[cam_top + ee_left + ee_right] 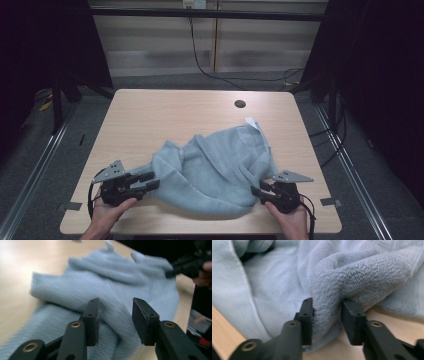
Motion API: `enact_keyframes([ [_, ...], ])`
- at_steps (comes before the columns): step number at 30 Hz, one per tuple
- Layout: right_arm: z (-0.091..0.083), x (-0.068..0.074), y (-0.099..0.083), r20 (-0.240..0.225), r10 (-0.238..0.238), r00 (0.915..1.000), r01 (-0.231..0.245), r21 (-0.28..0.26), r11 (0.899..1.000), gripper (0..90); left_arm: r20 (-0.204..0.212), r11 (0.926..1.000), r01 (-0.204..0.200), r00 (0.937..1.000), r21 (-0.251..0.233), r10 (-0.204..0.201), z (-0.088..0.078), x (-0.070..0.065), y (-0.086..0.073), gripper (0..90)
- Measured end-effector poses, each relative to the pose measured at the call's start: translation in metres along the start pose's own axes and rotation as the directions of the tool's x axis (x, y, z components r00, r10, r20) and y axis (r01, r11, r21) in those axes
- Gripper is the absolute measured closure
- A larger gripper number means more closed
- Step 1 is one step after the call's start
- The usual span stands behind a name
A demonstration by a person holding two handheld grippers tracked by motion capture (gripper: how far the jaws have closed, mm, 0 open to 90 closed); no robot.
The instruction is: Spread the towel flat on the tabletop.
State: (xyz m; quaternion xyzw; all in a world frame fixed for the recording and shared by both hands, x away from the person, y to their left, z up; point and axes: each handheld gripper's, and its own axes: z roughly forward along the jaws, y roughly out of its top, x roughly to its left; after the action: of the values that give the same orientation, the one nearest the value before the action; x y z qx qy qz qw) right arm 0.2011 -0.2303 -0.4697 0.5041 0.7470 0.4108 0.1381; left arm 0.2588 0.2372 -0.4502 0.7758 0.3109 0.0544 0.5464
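While you are leaning in from the near edge in the high view, you are holding two grippers, one in each hand, at either end of one crumpled pale blue towel (pixel 215 170) that is lying bunched on the near half of the wooden table (pixel 150 115). Your left gripper (pixel 150 181) is sitting at the towel's left end with its two jaws standing apart, their tips just beside the cloth, while your right gripper (pixel 260 188) is pointing into the towel's lower right edge. One dark round hole (pixel 240 104) is showing in the tabletop well beyond the towel, and one small white tag (pixel 251 121) is sticking out at the cloth's far corner. Looking along the left gripper (pixel 115 308) in its own view, you are keeping its two black jaws parted over the towel (pixel 105 280), with cloth showing in the gap behind them and neither pad pressing on it; the picture is blurred, and your other hand (pixel 205 275) with its gripper is showing at the far right end of the towel. Looking along the right gripper (pixel 327 308) in its own view, you are holding its two jaws apart with one thick fold of the towel (pixel 352 272) bulging between them; the fold is touching both pads, though I cannot tell whether they are squeezing it.
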Motion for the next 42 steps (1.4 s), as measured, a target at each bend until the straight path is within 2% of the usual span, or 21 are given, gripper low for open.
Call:
enact_keyframes([
  [5,-0.018,-0.009,0.002,0.039,0.035,0.9986,-0.033,-0.054,0.998,50.6,-0.008,0.9994,-0.013,0.9999,-0.032,0.013,0.005,0.008,0.024,51.1],
  [7,-0.023,-0.016,0.006,0.054,0.046,0.9975,-0.042,-0.080,0.996,50.0,-0.023,0.9992,-0.035,0.9991,-0.021,0.035,0.018,0.012,0.033,50.4],
  [8,-0.023,-0.022,0.013,0.057,0.052,0.9970,-0.047,-0.093,0.995,50.0,-0.020,0.9994,-0.032,0.9993,0.014,0.033,0.038,0.020,0.040,50.4],
  [9,-0.023,-0.022,0.013,0.057,0.052,0.9970,-0.047,-0.093,0.995,50.0,-0.020,0.9994,-0.032,0.9993,0.014,0.033,0.038,0.020,0.040,50.3],
  [11,-0.008,-0.042,0.032,0.062,0.052,0.9967,-0.046,-0.095,0.994,48.8,-0.023,0.9980,-0.027,0.9993,0.056,0.029,0.062,0.029,0.044,50.6],
  [12,-0.008,-0.042,0.032,0.062,0.052,0.9967,-0.046,-0.095,0.994,48.8,-0.010,0.9948,-0.028,0.9995,0.098,0.030,0.075,0.033,0.045,50.6],
  [13,0.006,-0.057,0.044,0.087,0.061,0.9944,-0.054,-0.088,0.995,48.3,-0.026,0.9868,-0.046,0.9984,0.155,0.051,0.099,0.040,0.042,51.2],
  [14,0.006,-0.057,0.044,0.087,0.061,0.9944,-0.054,-0.088,0.995,48.3,-0.026,0.9868,-0.046,0.9984,0.155,0.051,0.099,0.040,0.042,51.6],
  [15,0.021,-0.070,0.052,0.083,0.074,0.9938,-0.068,-0.071,0.995,48.1,-0.013,0.9784,-0.021,0.9996,0.206,0.024,0.118,0.047,0.036,52.5],
  [16,0.021,-0.070,0.052,0.083,0.074,0.9938,-0.068,-0.071,0.995,48.1,-0.013,0.9784,-0.021,0.9996,0.206,0.024,0.118,0.047,0.036,53.2],
  [18,0.044,-0.083,0.059,0.078,0.077,0.9940,-0.074,-0.042,0.996,47.6,-0.048,0.9750,-0.040,0.9975,0.219,0.051,0.127,0.050,0.030,55.8],
  [22,0.064,-0.086,0.056,0.114,0.086,0.9897,-0.088,0.007,0.996,49.7,-0.035,0.9619,-0.049,0.9975,0.269,0.061,0.128,0.055,0.023,59.2],
  [24,0.069,-0.086,0.053,0.134,0.074,0.9882,-0.078,0.020,0.997,64.0,-0.054,0.9572,-0.065,0.9950,0.282,0.084,0.126,0.054,0.020,62.7],
  [25,0.069,-0.086,0.053,0.134,0.074,0.9882,-0.078,0.020,0.997,64.0,-0.066,0.9539,-0.091,0.9913,0.286,0.114,0.124,0.052,0.018,62.7],
  [26,0.065,-0.084,0.054,0.151,0.069,0.9861,-0.069,-0.004,0.998,77.2,-0.089,0.9494,-0.110,0.9859,0.294,0.142,0.122,0.050,0.017,64.2],
  [28,0.061,-0.083,0.055,0.141,0.071,0.9875,-0.068,-0.021,0.997,80.8,-0.120,0.9421,-0.132,0.9772,0.308,0.176,0.114,0.047,0.014,64.4],
  [33,0.022,-0.072,0.057,0.153,0.071,0.9857,-0.052,-0.126,0.991,83.3,-0.188,0.9584,-0.066,0.9747,0.278,0.121,0.083,0.053,0.000,64.4],
  [34,0.015,-0.070,0.055,0.157,0.072,0.9849,-0.050,-0.143,0.988,82.8,-0.188,0.9584,-0.066,0.9747,0.278,0.121,0.083,0.053,0.000,64.3],
  [36,0.009,-0.068,0.052,0.162,0.078,0.9837,-0.053,-0.154,0.987,82.7,-0.194,0.9629,-0.048,0.9757,0.266,0.102,0.075,0.052,-0.004,64.3],
  [37,-0.004,-0.062,0.042,0.174,0.085,0.9811,-0.056,-0.164,0.985,81.1,-0.197,0.9631,-0.044,0.9754,0.265,0.099,0.072,0.051,-0.005,64.1],
  [42,-0.027,-0.055,0.018,0.211,0.103,0.9719,-0.070,-0.161,0.984,76.6,-0.193,0.9641,-0.026,0.9779,0.264,0.080,0.065,0.049,-0.008,63.5],
])
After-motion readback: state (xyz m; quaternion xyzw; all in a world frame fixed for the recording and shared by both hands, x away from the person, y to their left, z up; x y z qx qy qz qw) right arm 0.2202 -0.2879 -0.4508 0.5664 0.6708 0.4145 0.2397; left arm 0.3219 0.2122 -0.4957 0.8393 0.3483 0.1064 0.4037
